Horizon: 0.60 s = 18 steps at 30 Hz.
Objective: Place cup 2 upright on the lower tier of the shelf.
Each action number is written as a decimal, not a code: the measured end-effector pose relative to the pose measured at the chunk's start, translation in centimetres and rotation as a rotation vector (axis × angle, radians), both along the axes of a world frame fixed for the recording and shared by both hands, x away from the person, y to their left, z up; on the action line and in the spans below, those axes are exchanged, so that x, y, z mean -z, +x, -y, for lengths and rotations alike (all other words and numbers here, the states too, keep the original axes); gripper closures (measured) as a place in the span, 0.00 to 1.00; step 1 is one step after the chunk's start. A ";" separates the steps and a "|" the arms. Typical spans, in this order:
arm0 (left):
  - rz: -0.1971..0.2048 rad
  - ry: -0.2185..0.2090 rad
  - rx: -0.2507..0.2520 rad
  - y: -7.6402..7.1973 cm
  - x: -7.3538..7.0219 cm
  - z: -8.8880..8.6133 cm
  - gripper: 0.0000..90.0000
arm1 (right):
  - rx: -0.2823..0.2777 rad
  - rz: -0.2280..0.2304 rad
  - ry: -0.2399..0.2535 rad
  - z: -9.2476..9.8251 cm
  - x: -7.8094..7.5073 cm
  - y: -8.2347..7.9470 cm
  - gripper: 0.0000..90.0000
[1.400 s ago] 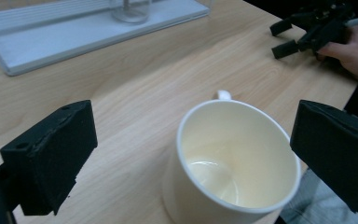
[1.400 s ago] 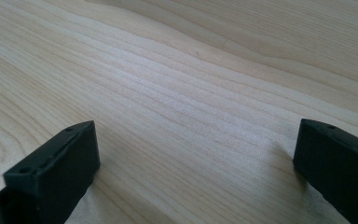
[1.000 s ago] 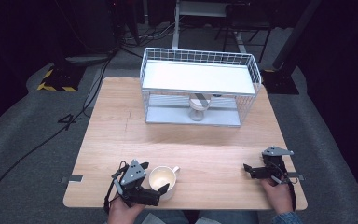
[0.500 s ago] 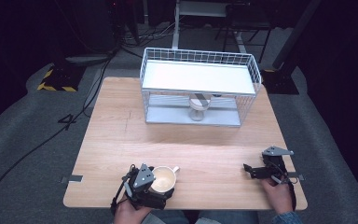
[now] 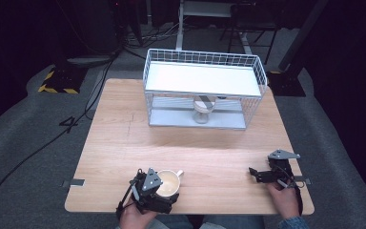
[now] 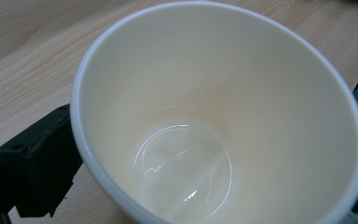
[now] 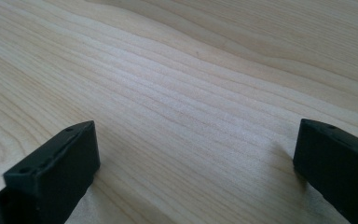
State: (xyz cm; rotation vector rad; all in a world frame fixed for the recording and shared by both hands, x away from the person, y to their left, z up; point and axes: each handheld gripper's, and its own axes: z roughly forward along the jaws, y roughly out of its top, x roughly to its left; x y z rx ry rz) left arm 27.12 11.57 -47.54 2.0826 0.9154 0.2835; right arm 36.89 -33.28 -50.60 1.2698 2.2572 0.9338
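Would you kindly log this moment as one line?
left gripper: jaws astride cream ceramic mug, grip unconfirmed | right gripper: open, empty, over wooden table | mug: upright, empty

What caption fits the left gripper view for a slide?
Left gripper jaws flank an empty cream cup on the wooden table.

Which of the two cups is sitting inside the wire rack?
The small grey-banded cup on the white wire rack's lower shelf; the cream mug sits at the table's near edge, between the left gripper's jaws.

L gripper (image 5: pixel 164 191) clamped tight (near edge); R gripper (image 5: pixel 257 175) jaws wide apart.
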 end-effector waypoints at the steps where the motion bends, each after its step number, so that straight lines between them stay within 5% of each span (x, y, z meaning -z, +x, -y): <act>1: -0.001 0.001 -0.002 0.0 0.1 0.1 0.00 | 0.000 0.000 0.000 0.0 0.0 0.0 0.00; 18: 0.044 0.032 0.005 -0.4 0.1 0.3 0.09 | 0.001 0.000 -0.001 0.0 0.0 0.0 0.00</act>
